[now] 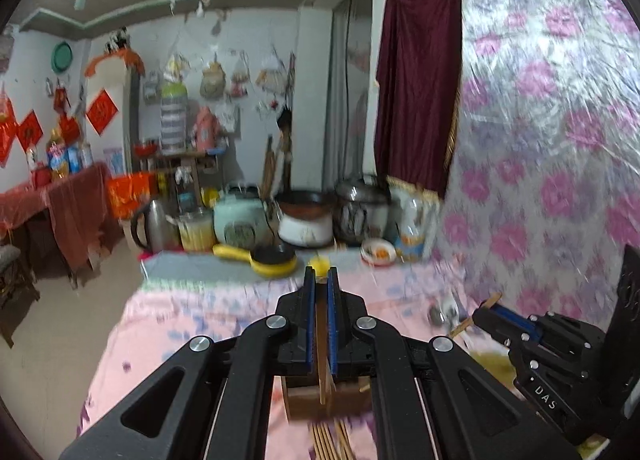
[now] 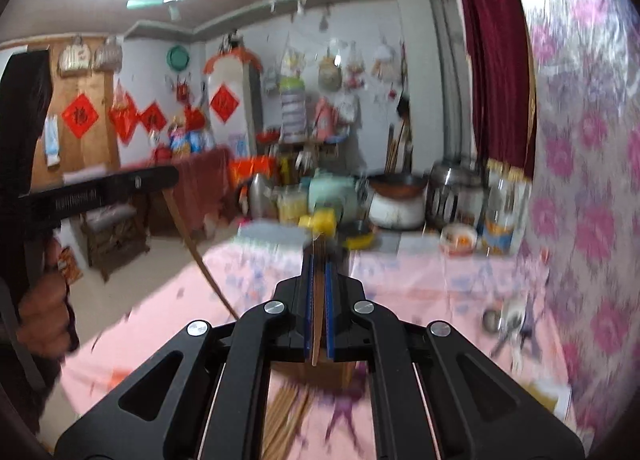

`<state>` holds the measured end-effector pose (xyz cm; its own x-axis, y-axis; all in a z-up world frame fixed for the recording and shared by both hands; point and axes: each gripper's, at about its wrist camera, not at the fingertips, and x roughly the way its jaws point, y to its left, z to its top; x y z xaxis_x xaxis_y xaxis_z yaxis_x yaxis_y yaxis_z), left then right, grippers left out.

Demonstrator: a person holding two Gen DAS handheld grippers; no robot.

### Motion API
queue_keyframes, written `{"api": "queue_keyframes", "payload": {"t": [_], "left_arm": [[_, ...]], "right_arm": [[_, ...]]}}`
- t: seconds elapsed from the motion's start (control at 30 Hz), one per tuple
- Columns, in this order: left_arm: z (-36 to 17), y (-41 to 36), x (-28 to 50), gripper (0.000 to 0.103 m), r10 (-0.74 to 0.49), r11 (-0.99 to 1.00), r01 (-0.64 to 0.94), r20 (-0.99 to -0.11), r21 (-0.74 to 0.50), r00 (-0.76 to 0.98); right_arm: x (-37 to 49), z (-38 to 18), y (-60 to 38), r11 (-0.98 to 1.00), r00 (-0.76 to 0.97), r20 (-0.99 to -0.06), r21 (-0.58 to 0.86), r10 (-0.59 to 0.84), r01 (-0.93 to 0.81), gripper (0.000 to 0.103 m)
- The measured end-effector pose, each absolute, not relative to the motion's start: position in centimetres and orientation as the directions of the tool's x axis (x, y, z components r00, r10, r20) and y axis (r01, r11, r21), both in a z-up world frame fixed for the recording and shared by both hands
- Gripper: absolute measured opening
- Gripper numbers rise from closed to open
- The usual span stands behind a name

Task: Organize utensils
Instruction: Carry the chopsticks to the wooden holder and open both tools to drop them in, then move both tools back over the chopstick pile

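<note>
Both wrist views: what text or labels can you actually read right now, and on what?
"DAS": white letters on the black body of the right gripper, seen in the left wrist view.
Red diamond paper signs on the far wall: each bears a dark character, too blurred to read.
Left gripper body: a raised strip of lettering, unreadable.
Bottle labels on the side table: too small and blurred.

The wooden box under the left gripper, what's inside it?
A chopstick clamped in the left gripper reaches down into the wooden box. The gripper covers the box's opening, so other contents stay hidden.
</note>
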<state>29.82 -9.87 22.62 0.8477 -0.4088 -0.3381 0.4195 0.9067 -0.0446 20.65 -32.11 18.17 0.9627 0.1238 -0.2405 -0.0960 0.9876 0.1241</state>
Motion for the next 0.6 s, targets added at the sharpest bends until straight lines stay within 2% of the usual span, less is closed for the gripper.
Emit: {"api": "queue_keyframes", "payload": {"t": [0.07, 0.13, 0.27, 0.3, 0.33, 0.4, 0.43, 0.47, 0.5, 0.53, 0.57, 0.6], "left_arm": [[22.2, -10.5, 31.2, 0.006, -0.399, 0.913, 0.406, -0.318, -0.046, 0.860], [20.6, -11.0, 32.8, 0.006, -0.388, 0.918, 0.392, -0.334, -0.056, 0.859], [14.1, -11.3, 37.6, 0.006, -0.370, 0.927, 0.352, -0.456, -0.127, 0.810], [12.6, -11.2, 38.4, 0.009, -0.369, 0.928, 0.343, -0.496, -0.148, 0.786], [11.6, -11.0, 38.8, 0.016, -0.355, 0.934, 0.324, -0.521, -0.152, 0.777], [9.9, -10.2, 39.1, 0.076, -0.301, 0.953, 0.270, -0.558, -0.138, 0.773], [9.6, -9.6, 38.7, 0.087, -0.276, 0.961, 0.246, -0.552, -0.130, 0.787], [9.7, -8.8, 37.9, 0.096, -0.255, 0.967, 0.220, -0.528, -0.129, 0.810], [9.8, -8.1, 37.2, 0.097, -0.247, 0.969, 0.208, -0.509, -0.132, 0.825], [9.8, -7.5, 36.7, 0.097, -0.244, 0.970, 0.205, -0.504, -0.132, 0.829], [9.9, -6.9, 35.9, 0.097, -0.240, 0.971, 0.203, -0.503, -0.128, 0.830], [9.9, -6.4, 35.2, 0.097, -0.233, 0.973, 0.199, -0.505, -0.121, 0.831]], "right_arm": [[22.6, 17.8, -31.9, 0.987, 0.959, -0.256, 0.136, 0.120, -0.088, 0.006], [24.4, 16.1, -31.6, 0.986, 0.950, -0.291, 0.148, 0.113, -0.072, 0.006], [27.1, 10.9, -31.8, 0.985, 0.903, -0.417, 0.169, 0.107, -0.039, 0.007], [27.3, 10.0, -32.1, 0.984, 0.888, -0.446, 0.172, 0.113, -0.038, 0.008], [27.3, 9.5, -32.3, 0.984, 0.882, -0.458, 0.175, 0.114, -0.036, 0.012], [26.4, 9.0, -33.1, 0.984, 0.879, -0.465, 0.174, 0.104, -0.025, 0.013], [25.7, 9.1, -33.5, 0.984, 0.883, -0.459, 0.177, 0.100, -0.020, 0.014], [25.1, 9.1, -33.8, 0.983, 0.887, -0.450, 0.185, 0.100, -0.017, 0.019], [24.2, 9.2, -34.1, 0.980, 0.895, -0.435, 0.199, 0.100, -0.013, 0.025], [23.1, 9.3, -34.3, 0.978, 0.906, -0.413, 0.210, 0.091, -0.002, 0.044], [21.9, 9.3, -34.3, 0.977, 0.920, -0.385, 0.215, 0.075, 0.010, 0.069], [20.8, 9.2, -34.3, 0.976, 0.932, -0.357, 0.216, 0.058, 0.022, 0.080]]}}
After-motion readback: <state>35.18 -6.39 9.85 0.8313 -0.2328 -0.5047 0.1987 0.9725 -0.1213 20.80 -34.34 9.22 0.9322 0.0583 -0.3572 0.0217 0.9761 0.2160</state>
